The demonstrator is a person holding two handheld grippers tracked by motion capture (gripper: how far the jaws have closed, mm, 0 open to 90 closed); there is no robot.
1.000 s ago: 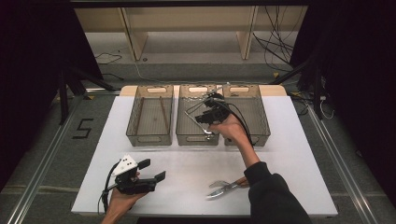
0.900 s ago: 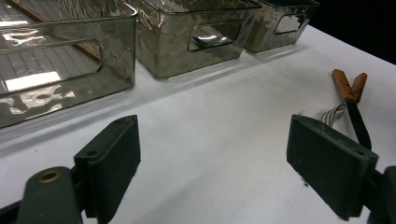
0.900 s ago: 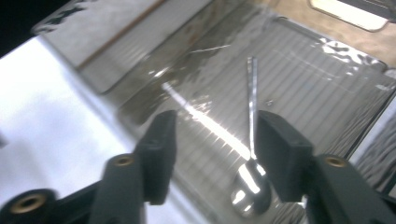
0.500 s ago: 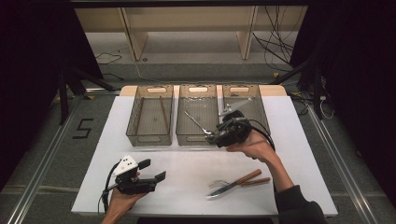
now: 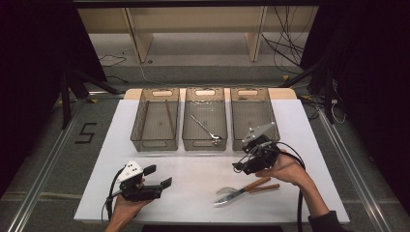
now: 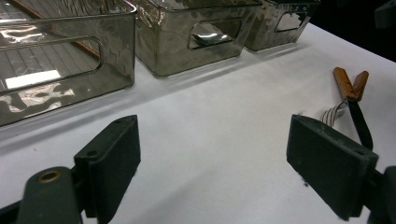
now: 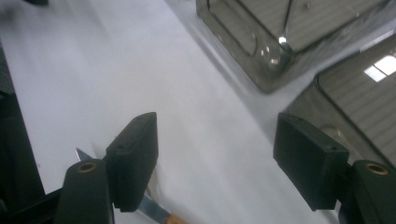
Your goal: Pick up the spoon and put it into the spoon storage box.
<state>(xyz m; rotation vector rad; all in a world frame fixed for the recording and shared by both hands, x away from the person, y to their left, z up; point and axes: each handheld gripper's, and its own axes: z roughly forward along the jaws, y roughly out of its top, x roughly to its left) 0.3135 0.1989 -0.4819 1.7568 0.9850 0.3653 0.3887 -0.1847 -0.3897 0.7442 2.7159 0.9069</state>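
Observation:
A knife and a fork with wooden handles [image 5: 249, 188] lie together on the white table [image 5: 193, 174], front right of centre. My right gripper [image 5: 240, 168] hovers just above and behind them, jaws open and empty; its view has the knife blade [image 7: 152, 207] under its left jaw. My left gripper [image 5: 159, 176] rests open near the front left, empty. From the left gripper view the wooden handles [image 6: 351, 84] lie past its right jaw. A metal utensil [image 5: 205, 126] lies in the middle bin [image 5: 204, 143].
Three clear grey bins stand in a row at the back. The left bin [image 5: 153, 142] holds thin brown sticks [image 5: 168, 118]. The right bin [image 5: 237, 123] looks empty. In the right gripper view, bin corners [image 7: 261, 81] sit just ahead at the upper right.
My right gripper has pulled back from over the bins toward the front, coming down near the knife and fork. The metal utensil stays in the middle bin. The left gripper has not moved.

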